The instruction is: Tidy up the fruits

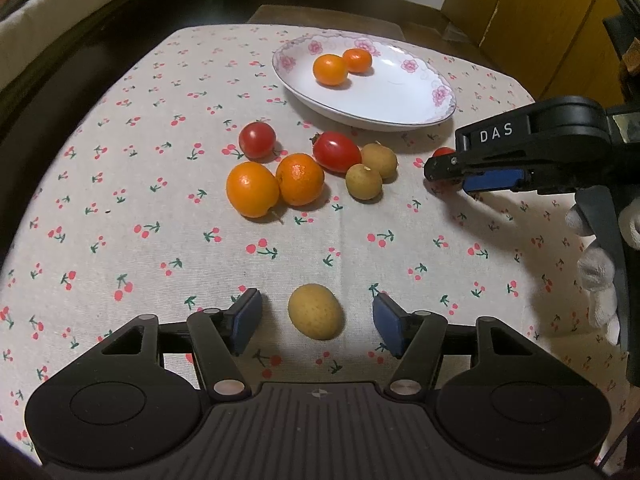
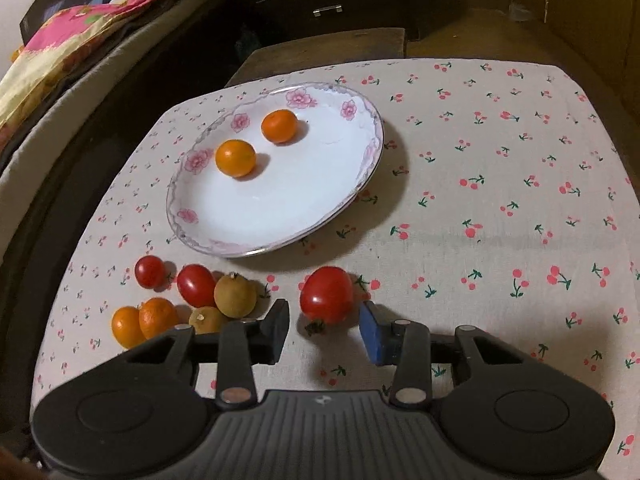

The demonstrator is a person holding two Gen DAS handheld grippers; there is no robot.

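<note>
- Left wrist view: the left gripper (image 1: 316, 322) stood released over the cherry-print tablecloth (image 1: 160, 216); its blue pads flanked a lone longan (image 1: 315, 311) with clear gaps on both sides, nothing touching; the fruit was tan, oval, finely speckled and matte.
- Same view, further off: two glossy oranges (image 1: 276, 186) touching, two smooth red tomatoes (image 1: 296, 146), two more longans (image 1: 371, 170) lay loose on the cloth; the white plate (image 1: 400, 108), glazed, with pink flowers on its rim, already carried two small oranges.
- Same view, right edge: the right gripper (image 1: 448, 170), held by a gloved hand (image 1: 596, 272), sat low on the cloth with a sliver of red at its tip.
- Right wrist view: the right gripper (image 2: 324, 326) bracketed a plum-shaped tomato (image 2: 327, 294), shiny and taut, its stem end toward the camera; a gap showed at the left finger, the right pad lay at its edge; not yet clenched on it, by my reading.
- Step judged: pick-up of loose fruit for the plate (image 2: 224, 236); next called for a soft closing on the tomato, then a lift and carry to the bare white of the dish.
</note>
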